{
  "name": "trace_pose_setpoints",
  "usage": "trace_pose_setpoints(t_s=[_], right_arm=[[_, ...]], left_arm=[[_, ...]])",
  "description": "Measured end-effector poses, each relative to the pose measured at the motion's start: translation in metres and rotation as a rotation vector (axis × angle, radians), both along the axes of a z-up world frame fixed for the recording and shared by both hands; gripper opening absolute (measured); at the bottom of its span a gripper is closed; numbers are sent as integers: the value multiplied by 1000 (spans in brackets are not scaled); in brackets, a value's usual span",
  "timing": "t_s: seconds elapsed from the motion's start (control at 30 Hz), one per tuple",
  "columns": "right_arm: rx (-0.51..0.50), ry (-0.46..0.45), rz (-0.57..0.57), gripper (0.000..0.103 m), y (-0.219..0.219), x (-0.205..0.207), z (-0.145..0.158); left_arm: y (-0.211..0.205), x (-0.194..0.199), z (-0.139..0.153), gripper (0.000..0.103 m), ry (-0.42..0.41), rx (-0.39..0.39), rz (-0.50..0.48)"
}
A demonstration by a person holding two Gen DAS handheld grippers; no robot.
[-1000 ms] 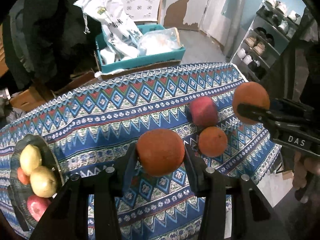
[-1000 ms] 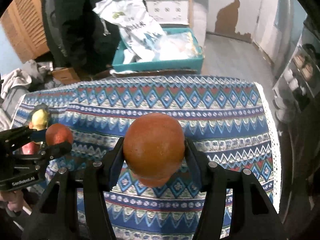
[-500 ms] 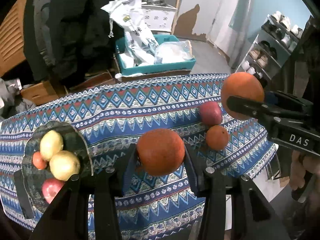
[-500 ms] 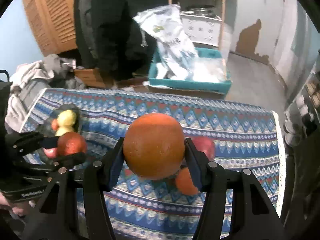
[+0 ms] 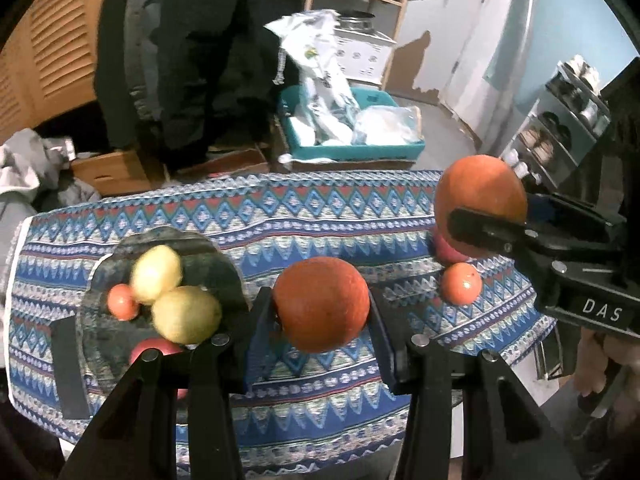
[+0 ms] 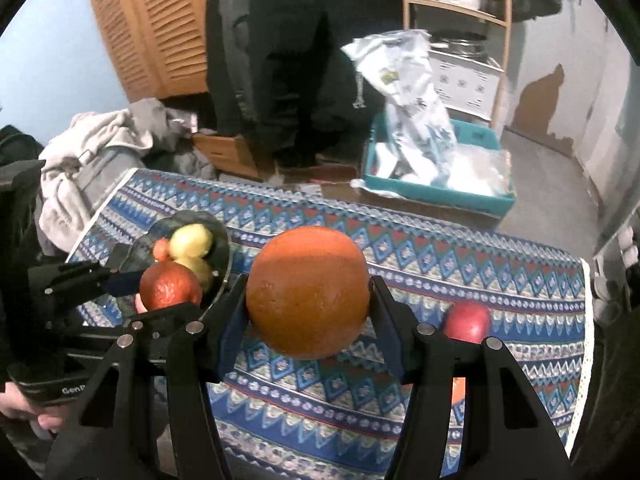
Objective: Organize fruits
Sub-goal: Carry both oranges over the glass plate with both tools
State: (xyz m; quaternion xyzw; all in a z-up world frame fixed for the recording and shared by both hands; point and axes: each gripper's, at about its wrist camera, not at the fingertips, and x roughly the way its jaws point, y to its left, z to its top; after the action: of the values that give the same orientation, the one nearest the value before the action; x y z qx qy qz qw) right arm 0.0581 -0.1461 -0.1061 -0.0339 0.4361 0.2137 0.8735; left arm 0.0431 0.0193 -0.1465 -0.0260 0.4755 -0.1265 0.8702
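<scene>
My left gripper is shut on a dark orange held above the patterned tablecloth. My right gripper is shut on a larger orange, also in the air. Each gripper shows in the other's view: the right one at right, the left one at left beside the plate. A dark plate holds two yellow fruits, a small orange-red fruit and a red apple. A red apple and a small orange lie on the cloth at right.
Beyond the table's far edge stand a teal crate with white bags, cardboard boxes and a person in dark clothes. A shoe rack is at right, crumpled cloth at left. A hand grips the left tool.
Both grippers have risen and swung left over the table, each keeping its orange. The plate of fruit has come from the left edge towards the middle of both views.
</scene>
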Motion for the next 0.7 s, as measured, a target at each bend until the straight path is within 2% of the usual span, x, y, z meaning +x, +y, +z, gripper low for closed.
trace_pose_setpoints(t_s=[0.27, 0.47, 0.7], right_arm=[[34, 38, 63, 58, 41, 6, -10], [20, 64, 111, 58, 75, 7, -20], [10, 100, 173, 58, 114, 11, -34]], left_arm=[[41, -3, -11, 47, 19, -4, 64], [66, -6, -17, 47, 23, 13, 100], [105, -8, -29, 47, 44, -4, 165]])
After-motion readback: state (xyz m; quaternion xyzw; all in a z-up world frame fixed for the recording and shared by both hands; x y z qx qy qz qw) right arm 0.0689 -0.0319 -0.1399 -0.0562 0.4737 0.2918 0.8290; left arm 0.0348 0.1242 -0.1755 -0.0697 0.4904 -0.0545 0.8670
